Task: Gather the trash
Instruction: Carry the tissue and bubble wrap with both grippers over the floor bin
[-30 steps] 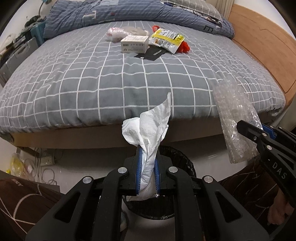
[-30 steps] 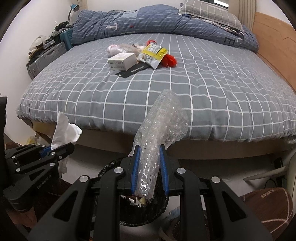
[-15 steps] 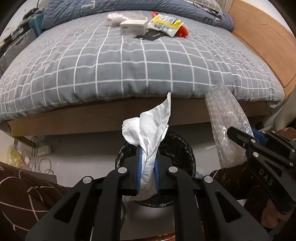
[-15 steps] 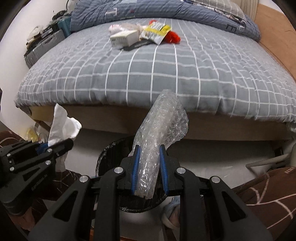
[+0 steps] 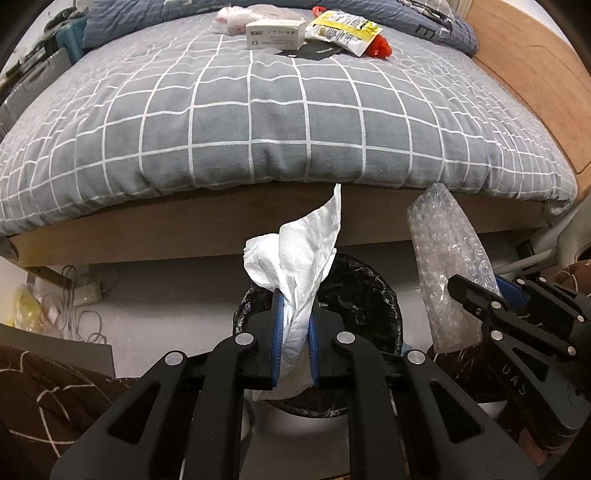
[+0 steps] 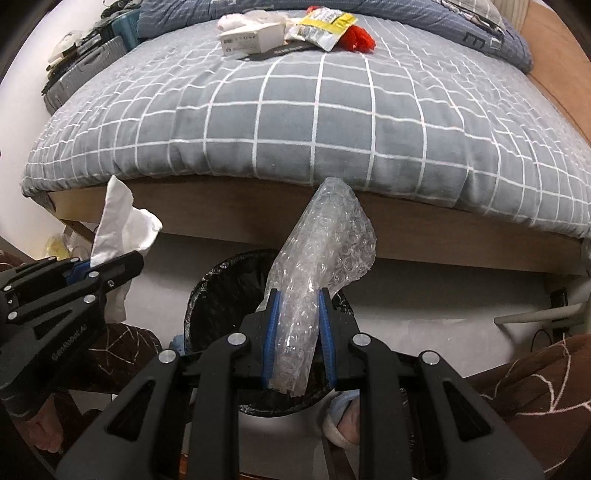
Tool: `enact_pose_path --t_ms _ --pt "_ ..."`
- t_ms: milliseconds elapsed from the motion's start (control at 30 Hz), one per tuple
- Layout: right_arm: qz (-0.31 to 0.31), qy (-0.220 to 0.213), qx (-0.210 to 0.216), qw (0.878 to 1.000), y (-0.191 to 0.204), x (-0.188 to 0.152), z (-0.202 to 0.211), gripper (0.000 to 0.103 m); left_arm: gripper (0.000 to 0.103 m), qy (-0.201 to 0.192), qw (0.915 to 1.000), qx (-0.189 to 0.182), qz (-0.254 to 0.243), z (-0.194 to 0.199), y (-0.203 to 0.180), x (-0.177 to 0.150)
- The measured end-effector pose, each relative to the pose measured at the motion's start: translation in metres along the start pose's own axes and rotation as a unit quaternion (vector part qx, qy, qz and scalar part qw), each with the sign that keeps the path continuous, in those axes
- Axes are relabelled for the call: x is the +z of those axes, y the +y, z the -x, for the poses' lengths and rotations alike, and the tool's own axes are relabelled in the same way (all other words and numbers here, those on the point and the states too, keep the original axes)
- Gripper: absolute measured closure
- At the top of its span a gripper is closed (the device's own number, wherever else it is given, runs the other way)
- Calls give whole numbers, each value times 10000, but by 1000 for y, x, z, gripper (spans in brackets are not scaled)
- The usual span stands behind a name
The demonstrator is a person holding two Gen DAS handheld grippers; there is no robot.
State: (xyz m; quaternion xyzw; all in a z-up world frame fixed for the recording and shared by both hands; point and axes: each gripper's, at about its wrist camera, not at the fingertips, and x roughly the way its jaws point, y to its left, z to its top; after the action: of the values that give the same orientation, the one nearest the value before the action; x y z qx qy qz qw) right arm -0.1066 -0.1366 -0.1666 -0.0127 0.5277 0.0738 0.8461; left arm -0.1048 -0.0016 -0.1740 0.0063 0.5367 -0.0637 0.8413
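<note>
My left gripper (image 5: 294, 295) is shut on a crumpled white tissue (image 5: 299, 254) and holds it over the black-lined trash bin (image 5: 365, 295) on the floor. My right gripper (image 6: 297, 299) is shut on a clear bubble wrap piece (image 6: 325, 243), also above the bin (image 6: 218, 295). The right gripper with the bubble wrap (image 5: 443, 258) shows at the right of the left wrist view. The left gripper with the tissue (image 6: 118, 221) shows at the left of the right wrist view. More trash lies far back on the bed: a white box (image 5: 275, 34), a yellow snack packet (image 5: 343, 29), a red wrapper (image 5: 378, 47).
The bed with a grey checked cover (image 5: 277, 110) and wooden frame (image 5: 184, 236) stands just behind the bin. Cables and a power strip (image 5: 85, 295) lie on the floor at left. A suitcase (image 6: 85, 74) stands left of the bed. My knees in brown trousers (image 6: 535, 369) flank the bin.
Both grippers have moved down and forward from bed height toward the bin, which now shows more fully beneath them. Both still hold their items.
</note>
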Motion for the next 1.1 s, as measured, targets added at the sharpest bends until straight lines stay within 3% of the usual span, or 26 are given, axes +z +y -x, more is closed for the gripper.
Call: enact_pose_path --t_ms 767,1100 --pt "130 690 -162 9974 12 4 -59 83 92 475 9986 210 79 -50 17 -1" --pt "173 924 -69 9956 32 4 -77 83 92 540 9977 321 262 -50 32 -7"
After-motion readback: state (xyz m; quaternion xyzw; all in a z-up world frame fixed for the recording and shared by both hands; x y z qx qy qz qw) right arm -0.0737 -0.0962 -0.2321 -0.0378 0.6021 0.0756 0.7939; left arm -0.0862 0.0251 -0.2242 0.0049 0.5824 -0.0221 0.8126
